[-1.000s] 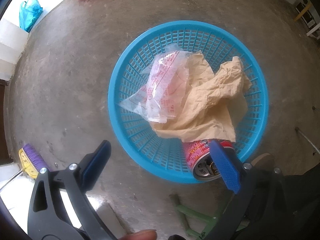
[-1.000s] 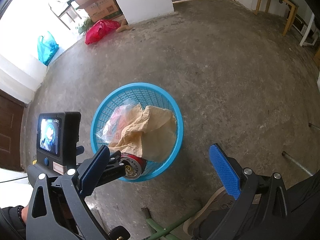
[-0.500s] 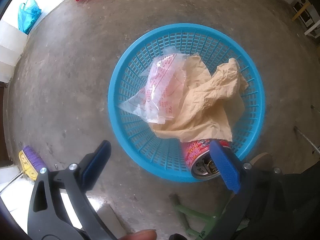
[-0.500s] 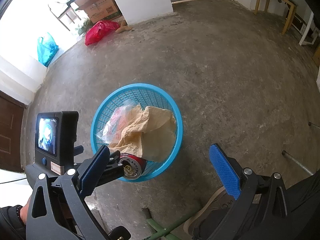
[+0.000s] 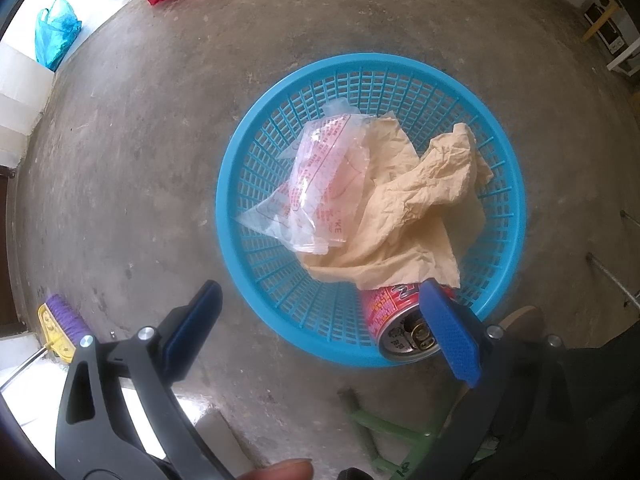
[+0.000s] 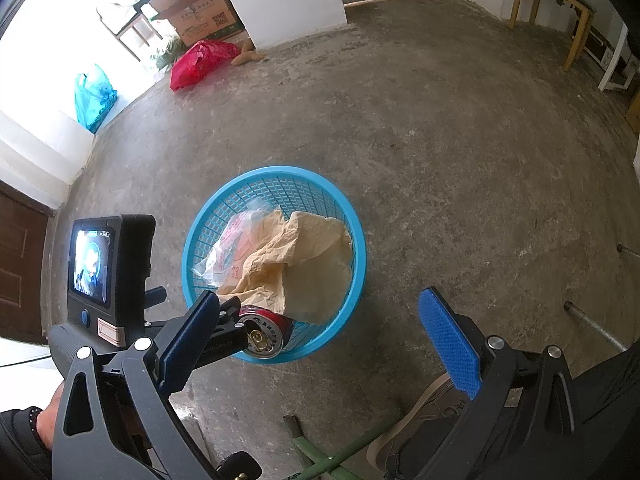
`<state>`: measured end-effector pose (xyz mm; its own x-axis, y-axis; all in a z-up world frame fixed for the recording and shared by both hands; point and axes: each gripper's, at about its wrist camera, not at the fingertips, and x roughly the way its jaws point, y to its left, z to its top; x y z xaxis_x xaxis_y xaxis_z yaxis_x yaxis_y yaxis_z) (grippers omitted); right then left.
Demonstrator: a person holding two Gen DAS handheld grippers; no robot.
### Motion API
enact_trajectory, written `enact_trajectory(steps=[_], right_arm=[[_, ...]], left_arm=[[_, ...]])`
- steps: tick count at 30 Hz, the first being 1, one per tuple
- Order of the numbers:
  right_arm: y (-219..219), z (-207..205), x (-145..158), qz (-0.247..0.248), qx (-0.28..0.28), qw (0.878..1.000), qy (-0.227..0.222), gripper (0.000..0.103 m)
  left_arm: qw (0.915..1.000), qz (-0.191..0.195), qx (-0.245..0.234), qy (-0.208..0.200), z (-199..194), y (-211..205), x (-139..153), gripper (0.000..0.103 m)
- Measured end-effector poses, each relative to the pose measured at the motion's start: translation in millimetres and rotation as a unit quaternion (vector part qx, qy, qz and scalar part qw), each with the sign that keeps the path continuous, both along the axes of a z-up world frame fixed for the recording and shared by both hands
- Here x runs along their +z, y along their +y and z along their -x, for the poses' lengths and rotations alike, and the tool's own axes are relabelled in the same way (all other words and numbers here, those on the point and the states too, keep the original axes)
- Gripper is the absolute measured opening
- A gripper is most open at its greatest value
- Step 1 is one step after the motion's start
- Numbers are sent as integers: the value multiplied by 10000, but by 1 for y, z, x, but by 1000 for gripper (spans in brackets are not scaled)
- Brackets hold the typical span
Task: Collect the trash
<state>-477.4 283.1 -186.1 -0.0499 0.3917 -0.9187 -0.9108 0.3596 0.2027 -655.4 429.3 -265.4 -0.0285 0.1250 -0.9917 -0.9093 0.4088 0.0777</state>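
A blue plastic basket (image 5: 280, 152) stands on the concrete floor and also shows in the right wrist view (image 6: 352, 300). In it lie a clear plastic bag with red print (image 5: 320, 188), a crumpled tan paper (image 5: 416, 208) and a red drink can (image 5: 396, 320) on its side at the near rim. The can also shows in the right wrist view (image 6: 264, 332). My left gripper (image 5: 320, 332) is open above the basket's near edge, its right finger just beside the can. My right gripper (image 6: 324, 336) is open and empty, to the right of the basket.
A red bag (image 6: 200, 60), a blue bag (image 6: 94, 96) and a cardboard box (image 6: 200, 8) lie at the far left by a white wall. A purple-and-yellow brush (image 5: 60, 328) lies at left. A green metal frame (image 5: 380, 428) and a shoe (image 6: 420, 420) are close below. Wooden furniture legs (image 6: 576, 28) stand far right.
The left gripper has drawn back slightly from the basket, so the basket sits a little further off in its view. Both grippers stay open. The can stays in the basket.
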Motion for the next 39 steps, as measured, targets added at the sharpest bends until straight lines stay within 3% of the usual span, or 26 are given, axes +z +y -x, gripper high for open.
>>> enact_trajectory(steps=[39], right_arm=[[0, 2, -4, 93, 76, 9999, -24, 97]], left_arm=[[9999, 31, 28, -91, 3, 2, -1, 95]])
